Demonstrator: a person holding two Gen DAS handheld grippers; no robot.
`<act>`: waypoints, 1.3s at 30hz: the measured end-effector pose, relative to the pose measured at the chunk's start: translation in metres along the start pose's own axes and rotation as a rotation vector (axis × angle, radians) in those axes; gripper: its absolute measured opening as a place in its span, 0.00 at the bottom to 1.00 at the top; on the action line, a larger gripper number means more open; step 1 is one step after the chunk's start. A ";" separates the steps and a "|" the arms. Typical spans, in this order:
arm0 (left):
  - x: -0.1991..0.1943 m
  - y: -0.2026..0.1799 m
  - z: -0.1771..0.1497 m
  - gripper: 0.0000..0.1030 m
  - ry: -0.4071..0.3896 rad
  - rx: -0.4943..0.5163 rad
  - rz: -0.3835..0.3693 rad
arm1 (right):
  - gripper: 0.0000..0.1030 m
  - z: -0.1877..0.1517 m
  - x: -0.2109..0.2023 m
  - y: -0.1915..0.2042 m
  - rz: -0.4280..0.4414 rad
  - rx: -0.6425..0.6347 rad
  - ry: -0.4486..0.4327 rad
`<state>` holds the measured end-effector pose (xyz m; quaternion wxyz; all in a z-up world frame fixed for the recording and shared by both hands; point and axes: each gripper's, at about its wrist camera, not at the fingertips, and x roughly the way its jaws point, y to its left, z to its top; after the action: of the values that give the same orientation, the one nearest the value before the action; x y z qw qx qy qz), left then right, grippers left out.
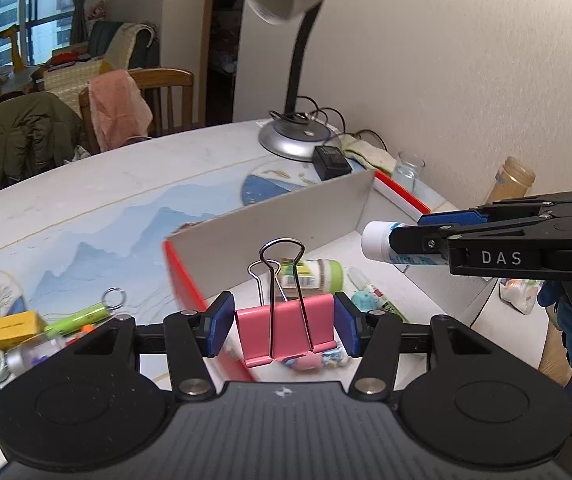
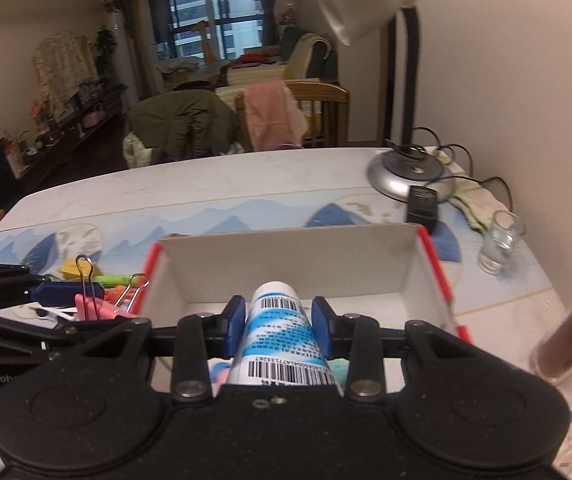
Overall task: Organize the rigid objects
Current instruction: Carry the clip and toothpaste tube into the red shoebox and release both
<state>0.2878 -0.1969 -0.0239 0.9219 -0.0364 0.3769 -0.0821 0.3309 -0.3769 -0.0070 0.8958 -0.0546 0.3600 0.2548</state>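
Observation:
My left gripper (image 1: 284, 326) is shut on a pink binder clip (image 1: 286, 328), holding it above the near left rim of a white box with red edges (image 1: 270, 216). My right gripper (image 2: 278, 322) is shut on a white and blue tube (image 2: 280, 336) with a white cap, held over the box (image 2: 286, 260). In the left wrist view the right gripper (image 1: 405, 236) and the tube (image 1: 377, 240) hang over the box's right side. Inside the box lie a green-capped bottle (image 1: 313, 276) and other small items. The clip also shows in the right wrist view (image 2: 88, 304).
Loose items lie on the table left of the box: a yellow block (image 1: 16, 326), a green tube with a ring (image 1: 82, 316). A desk lamp (image 1: 297, 136), a black adapter (image 1: 329, 162), a glass (image 1: 407, 170) and a brown bottle (image 1: 511, 184) stand behind and right of the box.

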 end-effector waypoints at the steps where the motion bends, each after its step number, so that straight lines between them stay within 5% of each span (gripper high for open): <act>1: 0.005 -0.004 0.001 0.52 0.007 0.008 -0.002 | 0.34 0.000 0.002 -0.005 -0.006 0.003 0.002; 13: 0.075 -0.036 0.011 0.52 0.143 0.045 -0.013 | 0.34 0.000 0.037 -0.055 -0.050 0.019 0.055; 39: 0.154 -0.045 0.018 0.52 0.399 0.046 0.018 | 0.34 -0.008 0.094 -0.055 -0.010 -0.074 0.254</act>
<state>0.4030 -0.2683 -0.1120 0.8302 0.0052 0.5505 -0.0879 0.4104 -0.3877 -0.0808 0.8417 -0.1211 0.4607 0.2542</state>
